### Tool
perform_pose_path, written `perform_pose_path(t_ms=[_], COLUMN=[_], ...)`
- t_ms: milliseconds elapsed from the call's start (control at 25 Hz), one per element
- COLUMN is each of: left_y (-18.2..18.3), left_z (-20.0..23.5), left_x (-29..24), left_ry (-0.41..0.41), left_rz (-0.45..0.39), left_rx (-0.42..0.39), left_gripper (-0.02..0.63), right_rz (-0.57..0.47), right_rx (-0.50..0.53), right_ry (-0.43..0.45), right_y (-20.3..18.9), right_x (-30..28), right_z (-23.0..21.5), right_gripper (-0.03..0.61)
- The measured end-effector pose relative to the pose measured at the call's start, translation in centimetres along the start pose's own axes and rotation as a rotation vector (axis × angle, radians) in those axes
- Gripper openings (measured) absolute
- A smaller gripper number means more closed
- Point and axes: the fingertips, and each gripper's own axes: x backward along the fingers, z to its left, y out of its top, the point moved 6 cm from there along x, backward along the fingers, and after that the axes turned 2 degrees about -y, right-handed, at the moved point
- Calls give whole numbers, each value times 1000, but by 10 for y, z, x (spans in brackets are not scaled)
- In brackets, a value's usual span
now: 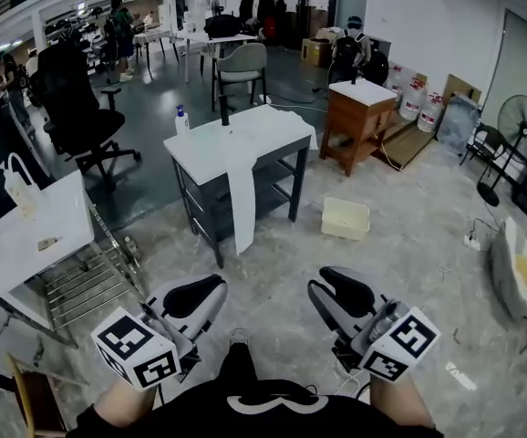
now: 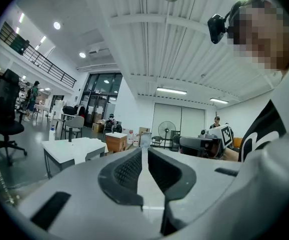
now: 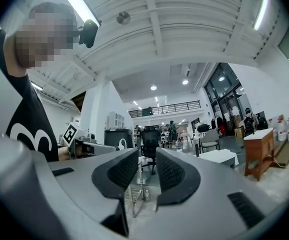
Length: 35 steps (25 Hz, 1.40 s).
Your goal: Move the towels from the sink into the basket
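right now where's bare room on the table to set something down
Bare: table top's left front, between bottle and towel. Open: floor between table and basket. Crowded: middle and right, under towel.

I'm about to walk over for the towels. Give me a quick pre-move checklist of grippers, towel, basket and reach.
1. Left gripper empty, jaws slightly apart: ok.
2. Right gripper empty, jaws apart: ok.
3. White towel in sight, draped over the front edge of the grey table: ok.
4. Basket on the floor right of the table, looks empty: ok.
5. Sink and any towels in it: cannot tell.
6. Towel within reach: not ok, both grippers are held near the body.
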Motion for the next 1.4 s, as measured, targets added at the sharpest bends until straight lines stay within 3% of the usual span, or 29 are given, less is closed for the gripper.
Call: perform_pose_path(t_ms=[120, 520, 880, 1120, 1400], left_y=[-8, -21, -19, -32, -51], left_z=[23, 125, 269, 366, 452], left_x=[-4, -40, -105, -144, -185], left_ry=[14, 17, 23, 36, 48], left_rz=[-2, -3, 36, 85, 122], left_rx=[20, 79, 132, 211, 267], left_gripper=[99, 164, 207, 227, 230], right_rz=[19, 110, 212, 288, 365], right_rx=[-10, -19, -55, -82, -108], right_ry=[-12, -39, -73, -87, -100], right_y=[-9, -38, -64, -83, -113], right_x=[-17, -109, -236, -320, -389], right_z=[-16, -80, -169, -228, -281], right_gripper=[121, 279, 322, 327, 327])
